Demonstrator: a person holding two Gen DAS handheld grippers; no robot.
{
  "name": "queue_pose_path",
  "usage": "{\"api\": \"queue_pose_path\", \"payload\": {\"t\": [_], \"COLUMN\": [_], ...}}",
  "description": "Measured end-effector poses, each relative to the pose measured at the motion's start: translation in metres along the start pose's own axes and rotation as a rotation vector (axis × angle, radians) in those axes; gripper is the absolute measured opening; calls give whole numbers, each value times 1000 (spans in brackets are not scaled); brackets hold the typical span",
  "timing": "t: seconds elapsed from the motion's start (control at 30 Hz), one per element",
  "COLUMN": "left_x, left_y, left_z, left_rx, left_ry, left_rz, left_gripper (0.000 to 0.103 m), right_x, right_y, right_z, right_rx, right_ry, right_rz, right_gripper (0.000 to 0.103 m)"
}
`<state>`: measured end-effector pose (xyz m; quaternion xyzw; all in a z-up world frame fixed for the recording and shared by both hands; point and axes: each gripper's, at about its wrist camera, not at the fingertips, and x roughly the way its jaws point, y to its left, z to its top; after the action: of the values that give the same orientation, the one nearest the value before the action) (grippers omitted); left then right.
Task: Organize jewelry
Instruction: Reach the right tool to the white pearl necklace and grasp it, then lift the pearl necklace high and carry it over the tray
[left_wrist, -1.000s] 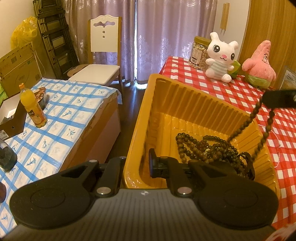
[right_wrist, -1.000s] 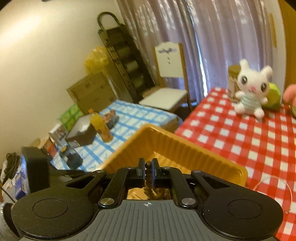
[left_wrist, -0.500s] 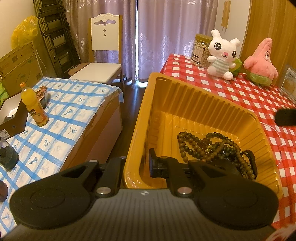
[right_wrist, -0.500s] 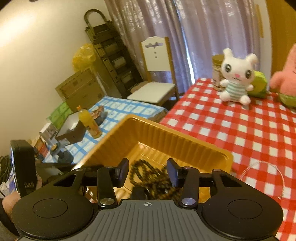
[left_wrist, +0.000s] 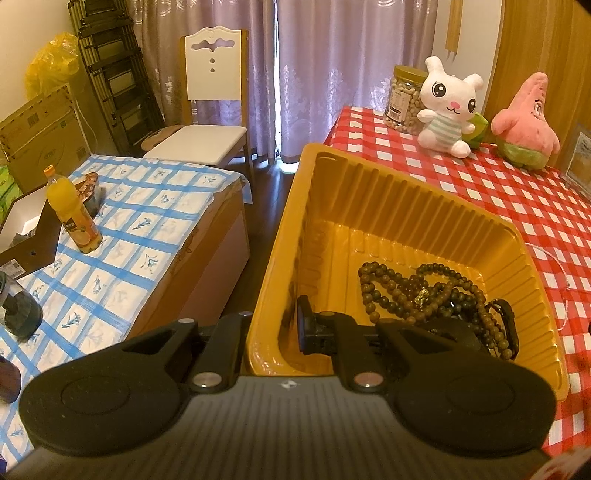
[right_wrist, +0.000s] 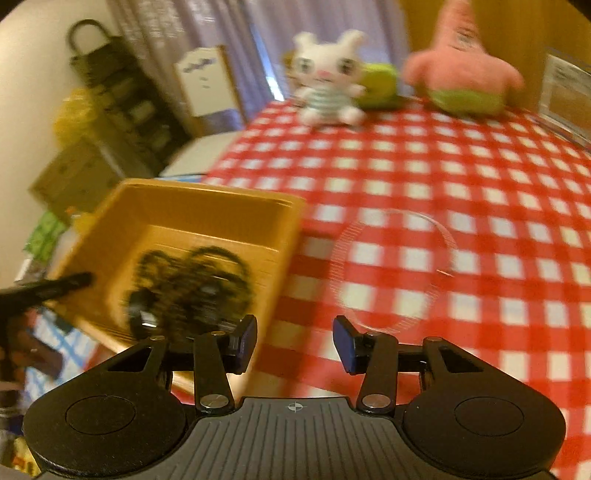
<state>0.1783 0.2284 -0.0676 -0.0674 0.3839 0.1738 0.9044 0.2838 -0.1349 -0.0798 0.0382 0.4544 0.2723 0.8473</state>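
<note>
While the left wrist view is looking down into the yellow ribbed tray (left_wrist: 424, 206), the left gripper (left_wrist: 275, 328) is pinching the tray's near wall, one finger outside and one inside, and steadying it at the edge of the red checked tablecloth (left_wrist: 498, 177). Dark wooden bead strands (left_wrist: 417, 291) are lying heaped on the tray floor toward its right side, with a dark band (left_wrist: 504, 325) beside them, touching nothing of the gripper. Turning to the right wrist view, which is motion-blurred, the right gripper (right_wrist: 294, 343) is standing with its jaws spread and nothing between them; they have just been opening. It is hanging over the cloth just right of the tray, pointing toward a thin pale loop (right_wrist: 395, 269), seemingly a fine chain or bracelet, lying flat on the cloth near the tray. Judgement: beads are deposited, and the pick of the next piece is beginning. Next move probably calls for lowering onto the loop's near arc and closing low against the cloth, since so thin a strand could slip the pads.
</note>
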Motion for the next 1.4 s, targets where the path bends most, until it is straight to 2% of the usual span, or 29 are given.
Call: {"api": "queue_pose_path", "payload": {"t": [0.2,0.47,0.5,0.57,0.77,0.9,0.93,0.97,1.17,1.4], "left_x": [2,4,4,4,6,6,6,6,6,5], "left_y": [-1,-3,-3,-3,-3,-3,-3,-3,-2,-4], "left_z": [1,2,2,3,5,6,6,6,6,5], "left_rx": [-3,-3,-2,-1,1,-2,-2,-1,5,12], "left_ry": [4,2,2,1,-2,1,2,2,1,-3], "left_rz": [10,15,16,16,17,19,20,20,21,20], "left_gripper": [10,10,10,10,10,10,11,11,11,10], "right_x": [12,36,42,52,72,74,76,75,67,34], "right_y": [-44,-62,-62,-64,-66,-65,-65,-64,-58,-55], "right_z": [-6,4,6,10,13,14,14,12,-2,-22], "right_rx": [36,-48,-67,-98,-161,-201,-207,-216,-235,-170], "right_ry": [-2,-58,-58,-47,-38,-28,-3,1,31,25], "right_rz": [-102,-127,-131,-125,-160,-150,-134,-137,-115,-73], "right_gripper": [46,44,42,27,20,16,5,4,1,1]}}
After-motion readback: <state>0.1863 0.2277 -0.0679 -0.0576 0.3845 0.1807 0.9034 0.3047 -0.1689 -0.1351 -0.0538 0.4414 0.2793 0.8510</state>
